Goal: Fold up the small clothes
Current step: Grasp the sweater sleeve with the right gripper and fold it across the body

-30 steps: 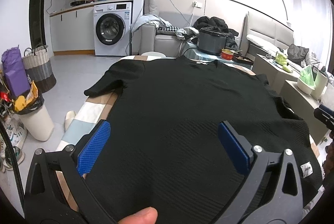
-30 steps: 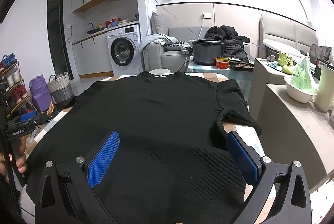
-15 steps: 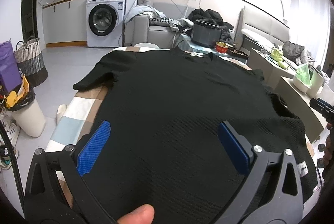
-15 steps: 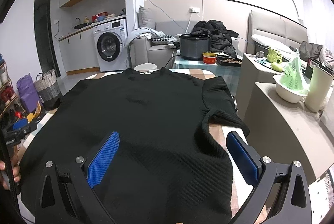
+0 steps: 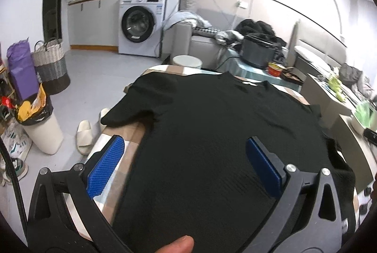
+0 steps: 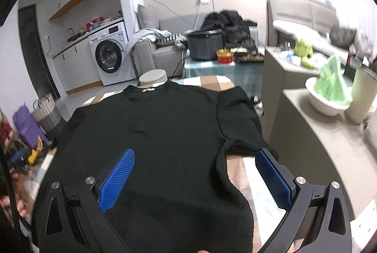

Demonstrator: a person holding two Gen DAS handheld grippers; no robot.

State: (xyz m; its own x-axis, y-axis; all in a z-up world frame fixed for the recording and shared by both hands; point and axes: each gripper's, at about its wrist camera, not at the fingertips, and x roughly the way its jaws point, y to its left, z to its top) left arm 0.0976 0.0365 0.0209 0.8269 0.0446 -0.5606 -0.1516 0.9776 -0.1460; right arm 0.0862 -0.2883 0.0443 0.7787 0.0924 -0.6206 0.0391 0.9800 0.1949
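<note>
On the checked tabletop: one black knit sweater, spread flat, collar toward the far edge, sleeves lying at the left and right edges; likely soft, limp and light, best taken at hem corners or sleeve ends; left gripper wide apart, holding nothing; right gripper likewise wide and empty. Beyond the far edge: dark cooker pot, contents hidden; red bowl; white bowl holding green bags.
</note>
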